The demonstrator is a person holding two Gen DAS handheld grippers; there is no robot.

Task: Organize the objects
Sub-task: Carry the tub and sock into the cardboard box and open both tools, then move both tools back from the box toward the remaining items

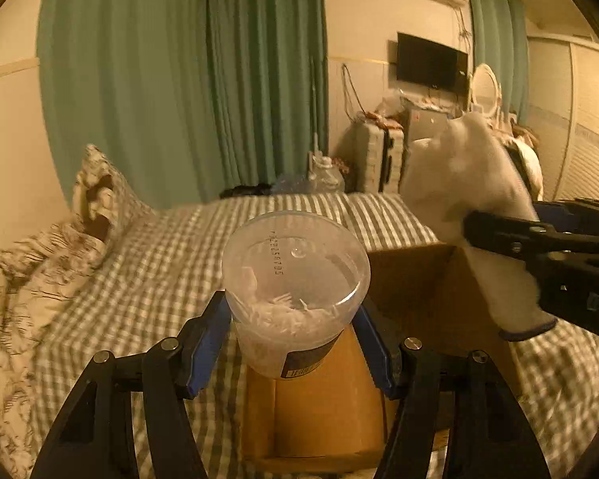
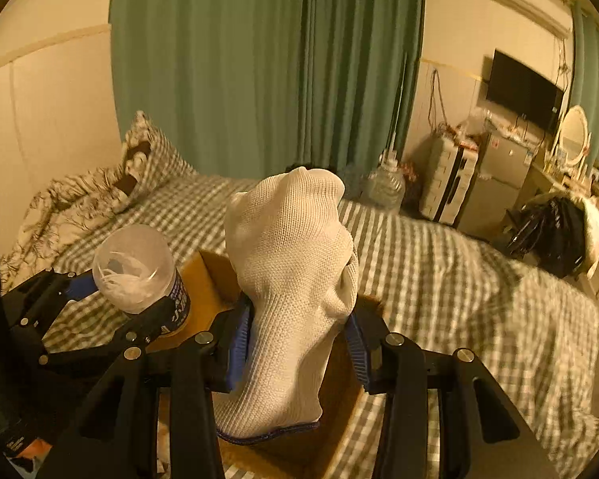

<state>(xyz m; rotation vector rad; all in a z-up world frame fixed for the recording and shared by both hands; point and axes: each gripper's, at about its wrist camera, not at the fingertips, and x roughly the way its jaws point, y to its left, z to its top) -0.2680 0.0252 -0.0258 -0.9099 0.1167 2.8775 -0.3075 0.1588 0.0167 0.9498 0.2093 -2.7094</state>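
Left gripper (image 1: 295, 343) clamps tub (image 1: 295, 279), right gripper (image 2: 299, 343) clamps glove (image 2: 291, 271) over box (image 1: 323, 399); smooth tub may slip.

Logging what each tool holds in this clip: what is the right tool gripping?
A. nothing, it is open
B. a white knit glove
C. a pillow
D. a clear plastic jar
B: the right tool has its blue-padded fingers closed on a white knit glove above the cardboard box, while the clear jar sits in the left tool.
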